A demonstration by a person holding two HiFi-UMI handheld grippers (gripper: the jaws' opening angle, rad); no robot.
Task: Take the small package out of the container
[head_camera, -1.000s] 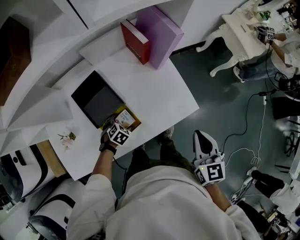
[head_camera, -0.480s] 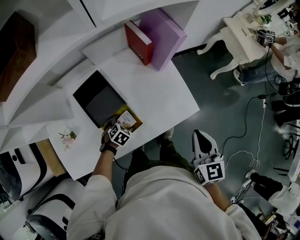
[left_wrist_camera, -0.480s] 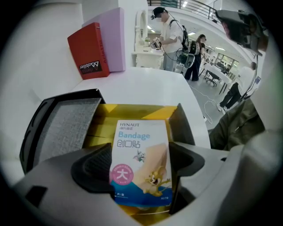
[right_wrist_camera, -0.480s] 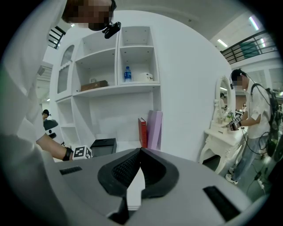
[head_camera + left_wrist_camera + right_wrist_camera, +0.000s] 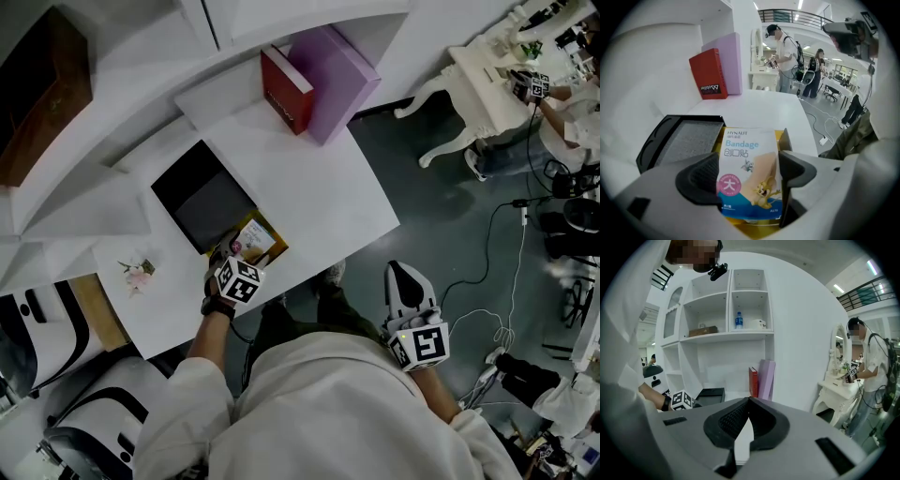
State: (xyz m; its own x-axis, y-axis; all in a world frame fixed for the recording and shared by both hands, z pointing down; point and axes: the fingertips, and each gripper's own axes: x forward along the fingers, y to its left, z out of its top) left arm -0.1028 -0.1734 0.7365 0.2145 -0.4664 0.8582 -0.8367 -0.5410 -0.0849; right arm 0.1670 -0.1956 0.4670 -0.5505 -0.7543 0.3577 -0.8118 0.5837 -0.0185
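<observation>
On the surface [image 5: 319, 197], the container [image 5: 277, 244] sits at the near edge with the small package [image 5: 251, 236] in it. A tray [image 5: 202, 197] lies just behind to the left. A book [image 5: 286, 89] and a box [image 5: 337, 75] stand side by side at the back.

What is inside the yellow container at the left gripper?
A bandage package stands in the yellow container, clamped between the jaws of the left gripper. The package and jaws cover the container's floor, so anything else inside cannot be seen.
</observation>
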